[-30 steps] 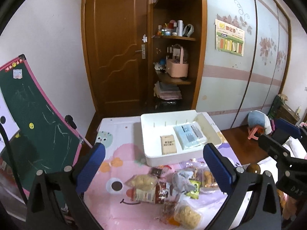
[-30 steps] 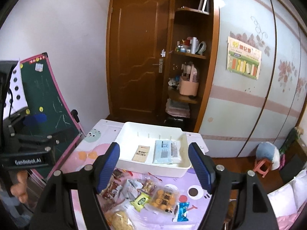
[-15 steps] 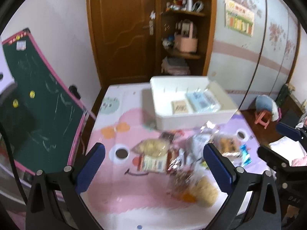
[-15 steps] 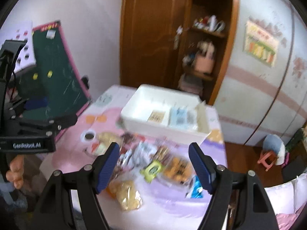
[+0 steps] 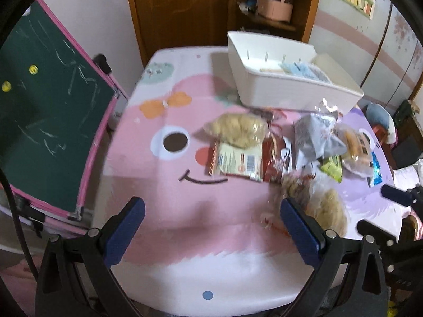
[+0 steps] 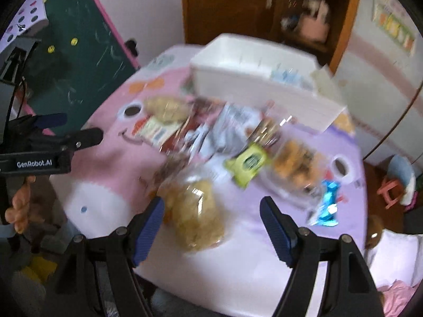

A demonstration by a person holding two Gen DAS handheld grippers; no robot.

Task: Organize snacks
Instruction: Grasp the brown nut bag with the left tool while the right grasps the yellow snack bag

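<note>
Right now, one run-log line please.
left gripper: open, empty | right gripper: open, empty | snacks: loose on table | white bin: two packets inside

Chalkboard [image 5: 50, 121], wood door [image 5: 179, 8], stool [image 6: 391, 192]

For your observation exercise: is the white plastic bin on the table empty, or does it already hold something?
Not empty. The white plastic bin holds a light blue packet and a tan packet; most snacks lie outside it.

Brown wooden door [image 5: 179, 8], green chalkboard [image 5: 45, 111] left, white wall.
</note>
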